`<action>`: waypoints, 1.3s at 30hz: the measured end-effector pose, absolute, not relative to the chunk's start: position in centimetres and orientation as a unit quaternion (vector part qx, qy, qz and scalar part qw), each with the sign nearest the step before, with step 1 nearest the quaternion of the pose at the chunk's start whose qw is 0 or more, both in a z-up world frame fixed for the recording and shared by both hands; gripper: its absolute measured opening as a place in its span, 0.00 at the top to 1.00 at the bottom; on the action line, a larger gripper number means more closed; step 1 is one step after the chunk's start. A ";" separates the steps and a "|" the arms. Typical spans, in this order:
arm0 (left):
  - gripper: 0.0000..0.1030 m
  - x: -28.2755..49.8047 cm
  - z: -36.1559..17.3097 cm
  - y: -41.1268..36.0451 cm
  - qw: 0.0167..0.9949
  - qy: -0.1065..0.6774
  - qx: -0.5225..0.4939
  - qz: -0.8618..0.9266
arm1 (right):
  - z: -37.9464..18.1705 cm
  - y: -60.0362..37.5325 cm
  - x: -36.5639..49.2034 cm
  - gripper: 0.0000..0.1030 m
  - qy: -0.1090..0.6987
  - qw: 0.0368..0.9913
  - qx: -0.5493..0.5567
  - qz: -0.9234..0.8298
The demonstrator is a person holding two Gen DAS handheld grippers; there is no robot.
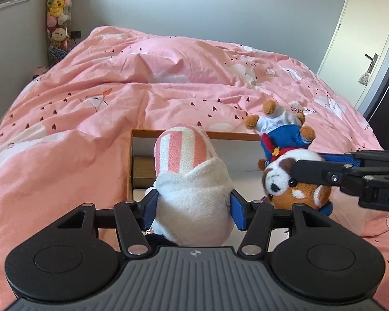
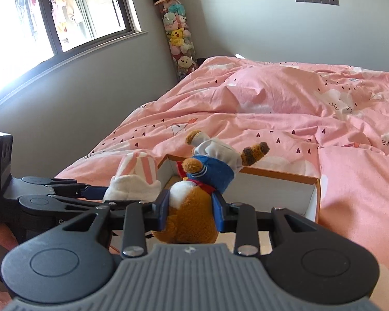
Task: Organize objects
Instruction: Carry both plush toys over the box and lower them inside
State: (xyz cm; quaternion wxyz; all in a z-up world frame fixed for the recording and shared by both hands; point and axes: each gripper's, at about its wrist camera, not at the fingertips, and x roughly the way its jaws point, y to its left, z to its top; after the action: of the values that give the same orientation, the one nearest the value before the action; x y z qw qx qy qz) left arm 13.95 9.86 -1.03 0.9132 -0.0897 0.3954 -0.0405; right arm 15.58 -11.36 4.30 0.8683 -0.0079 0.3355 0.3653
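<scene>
A bed under a rumpled pink duvet (image 1: 96,108) fills most of the scene, running from the near edge to the far grey wall; a white door (image 1: 360,41) stands at the far right in the left wrist view, and a window (image 2: 51,13) at the far left in the right wrist view; in the far corner beside the bed rises a clear tube of small plush toys (image 2: 177,39) topped by a panda; a shallow box (image 2: 277,178) with white inner walls and an orange rim lies on the near part of the duvet; the left gripper (image 1: 194,207) has its blue pads pressed into the white fleecy body of a pink-and-white striped plush (image 1: 186,155), held over the box's left end; just to its right, the right gripper (image 2: 191,211) pinches a brown dog plush (image 2: 194,197) in a blue and white outfit by the head, legs pointing up and away, over the box.
</scene>
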 end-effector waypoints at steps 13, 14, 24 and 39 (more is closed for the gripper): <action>0.37 18.0 -7.4 8.8 0.869 0.475 -0.105 -0.085 | -4.1 -11.1 20.5 0.64 0.459 0.823 0.025 0.333; 0.37 18.3 -7.9 8.4 0.867 0.482 -0.097 -0.082 | -4.5 -11.2 20.8 0.64 0.465 0.822 0.026 0.328; 0.35 19.5 -10.5 6.6 0.833 0.547 -0.022 -0.076 | -8.4 -10.0 22.3 0.64 0.529 0.779 0.006 0.336; 0.25 18.5 -9.4 7.3 0.841 0.525 0.002 -0.132 | -9.3 -8.5 23.2 0.60 0.531 0.749 -0.059 0.391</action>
State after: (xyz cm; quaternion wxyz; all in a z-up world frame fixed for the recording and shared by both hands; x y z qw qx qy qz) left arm 18.52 7.35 -9.42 0.8407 0.0015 0.5252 -0.1318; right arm 23.25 -8.46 -9.34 0.7493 -0.0589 0.5312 0.3910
